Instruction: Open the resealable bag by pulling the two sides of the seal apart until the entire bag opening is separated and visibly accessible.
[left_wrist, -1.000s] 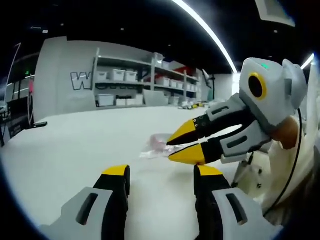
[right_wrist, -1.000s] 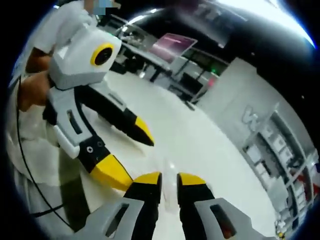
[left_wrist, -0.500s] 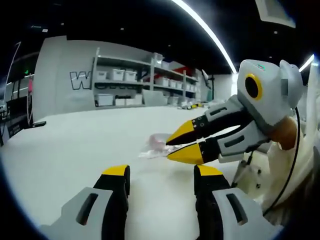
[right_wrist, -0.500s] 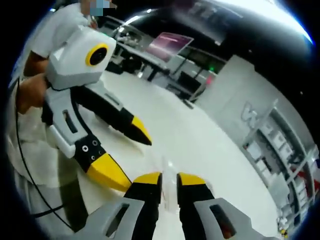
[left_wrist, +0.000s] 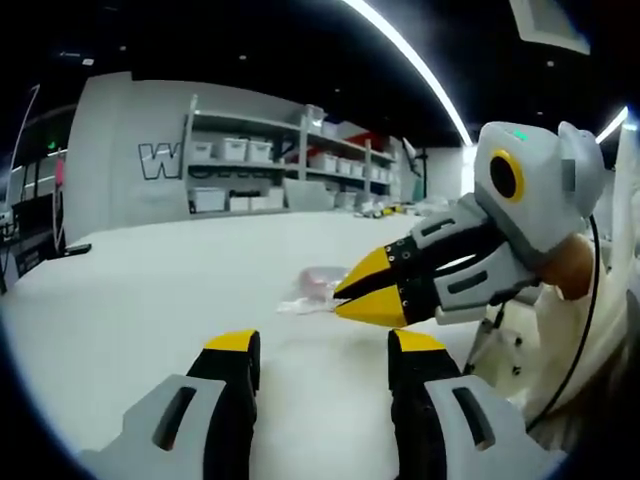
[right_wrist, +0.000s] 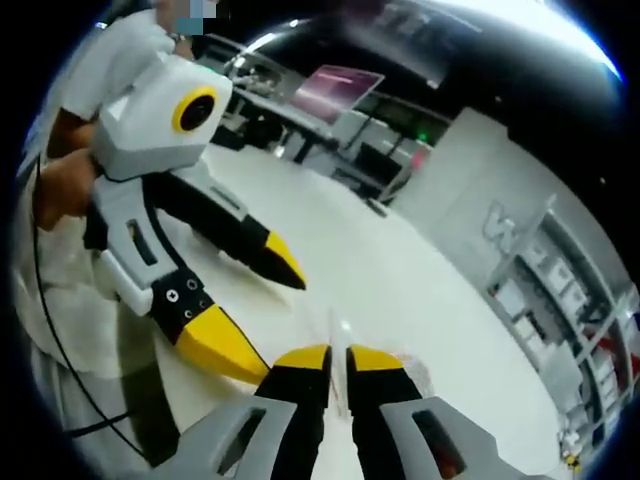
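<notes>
The resealable bag (left_wrist: 314, 289), clear plastic with something pink inside, lies flat on the white table (left_wrist: 150, 290). My left gripper (left_wrist: 322, 344) is open low over the table, short of the bag, with nothing between its jaws. My right gripper (left_wrist: 343, 296) comes in from the right, its yellow tips drawn together right at the bag's near edge. I cannot tell whether they pinch the plastic. In the right gripper view my right gripper (right_wrist: 338, 358) shows only a narrow slit between its jaws, and the open left gripper (right_wrist: 262, 320) stands just to its left.
Shelves (left_wrist: 250, 165) with white bins line the far wall behind the table. A person's hand (right_wrist: 62, 190) and white sleeve hold the left gripper. Desks and a monitor (right_wrist: 340, 90) stand beyond the table's far side.
My right gripper's jaws have closed from a clear gap to nearly touching beside the bag. The left gripper and the bag stay where they were.
</notes>
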